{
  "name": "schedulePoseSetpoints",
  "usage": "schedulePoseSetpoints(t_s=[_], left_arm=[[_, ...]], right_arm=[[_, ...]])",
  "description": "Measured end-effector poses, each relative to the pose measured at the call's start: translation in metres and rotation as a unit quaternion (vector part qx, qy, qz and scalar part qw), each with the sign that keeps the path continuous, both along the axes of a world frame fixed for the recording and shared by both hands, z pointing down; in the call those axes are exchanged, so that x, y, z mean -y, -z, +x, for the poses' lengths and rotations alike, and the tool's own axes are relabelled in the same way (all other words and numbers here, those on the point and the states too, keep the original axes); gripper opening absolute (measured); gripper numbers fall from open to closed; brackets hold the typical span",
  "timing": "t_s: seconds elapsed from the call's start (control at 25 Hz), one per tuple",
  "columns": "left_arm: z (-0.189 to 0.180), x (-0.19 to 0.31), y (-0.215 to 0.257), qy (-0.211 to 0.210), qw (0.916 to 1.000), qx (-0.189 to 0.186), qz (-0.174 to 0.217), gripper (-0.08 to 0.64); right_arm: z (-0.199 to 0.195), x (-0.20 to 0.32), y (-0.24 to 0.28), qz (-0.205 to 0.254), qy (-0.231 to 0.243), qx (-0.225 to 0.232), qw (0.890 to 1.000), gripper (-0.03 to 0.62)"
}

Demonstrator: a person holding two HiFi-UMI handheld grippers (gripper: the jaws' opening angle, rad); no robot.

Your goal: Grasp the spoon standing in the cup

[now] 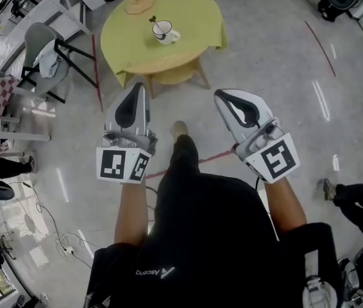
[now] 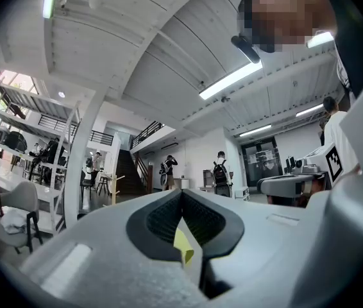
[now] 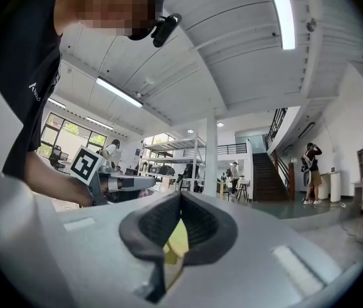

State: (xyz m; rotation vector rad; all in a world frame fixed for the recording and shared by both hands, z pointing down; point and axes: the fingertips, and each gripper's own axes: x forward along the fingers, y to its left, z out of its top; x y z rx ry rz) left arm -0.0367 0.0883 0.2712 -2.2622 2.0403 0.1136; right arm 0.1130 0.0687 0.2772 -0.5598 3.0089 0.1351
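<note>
Ahead, the spoon (image 1: 152,20) is seen only in the head view, standing in the white cup (image 1: 163,32) with its dark top above the rim. The cup is set near the middle of a round desk (image 1: 197,18) covered in a yellow-green cloth, and a hexagonal wooden base (image 1: 140,6) lies just beyond it. A grey chair (image 1: 40,53) stands to the desk's left.

Both tools are held side by side over the floor (image 1: 284,76), well short of the desk and apart from the cup. The left hand-held gripper (image 1: 138,90) is shown in its own view with the black pads (image 2: 162,220) pressed together at the tips and nothing between them. The right hand-held gripper (image 1: 224,95) is likewise closed and empty.

Neither gripper view shows the cup or spoon. A white ceiling, a staircase (image 3: 266,172) and distant people are given there instead, with a sliver of yellow behind the pads.
</note>
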Motion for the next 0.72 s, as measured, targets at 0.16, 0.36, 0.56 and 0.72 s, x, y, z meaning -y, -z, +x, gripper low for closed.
schedulePoseSetpoints(t_s=[0.16, 0.36, 0.56, 0.72], left_arm=[[-0.045, 0.069, -0.013, -0.015, 0.9998, 0.007, -0.005, 0.011], [-0.106, 0.156, -0.03, -0.032, 0.9992, 0.008, -0.02, 0.011], [-0.158, 0.23, -0.048, -0.052, 0.9981, 0.009, -0.032, 0.011], [-0.184, 0.274, -0.066, -0.073, 0.9961, 0.005, -0.049, 0.014]], right_arm=[[-0.049, 0.062, -0.008, -0.004, -0.011, -0.009, 1.0, 0.003], [-0.114, 0.137, -0.02, -0.015, -0.021, -0.02, 0.999, 0.003], [-0.17, 0.203, -0.03, -0.018, -0.033, -0.026, 0.999, 0.003], [-0.202, 0.241, -0.035, -0.022, -0.045, -0.031, 0.998, 0.003]])
